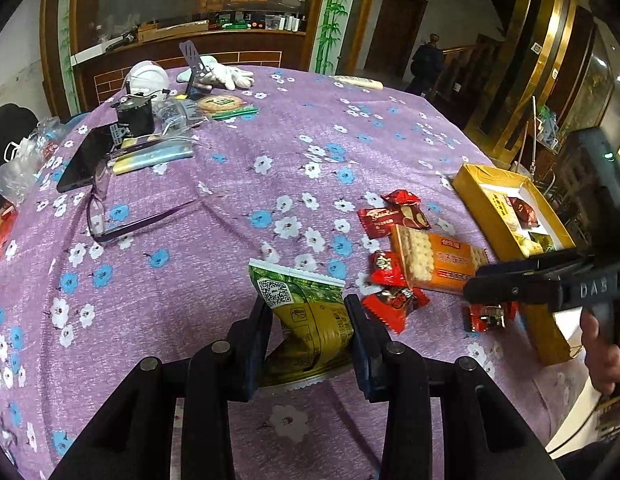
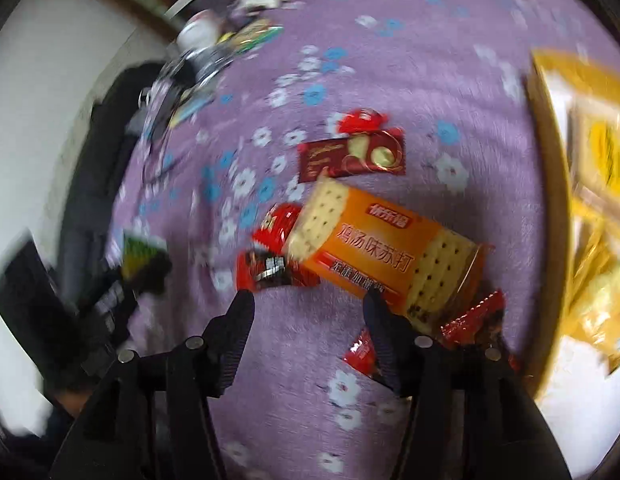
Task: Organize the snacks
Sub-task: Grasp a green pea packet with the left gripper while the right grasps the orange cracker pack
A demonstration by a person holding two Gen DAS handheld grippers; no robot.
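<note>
While the right-wrist view is smearing with blur, the left-wrist view is staying sharp.

Left gripper [image 1: 308, 334]: its jaws are pressing on a green-and-yellow snack packet [image 1: 306, 316] from both sides, holding it clear above the worktop [image 1: 214, 216]; the packet is standing up between the pads with its crimped top edge and QR code pointing away from the camera.

Right gripper [image 2: 310, 314]: its jaws are standing apart with nothing between them, only purple cloth showing in the gap; in the left-wrist view its dark fingers [image 1: 510, 284] are reaching in from the right, held by a hand [image 1: 602, 352].

Orange cracker pack [image 2: 384, 256]: it is lying flat on the worktop just beyond the right jaws, its near end sitting by the right-hand fingertip.

Red candies: one [image 2: 266, 270] is lying just past the left-hand fingertip, another [image 2: 360, 354] is sitting beside the right-hand finger, partly hidden by it.

Dark red wafer packet [image 2: 352, 156]: it is lying farther out, touching the cracker pack's far corner.

Yellow box [image 1: 482, 184]: it is sitting open at the right edge of the worktop, already holding several snacks.

Glasses [image 1: 110, 216]: they are lying well apart, on the left.
</note>
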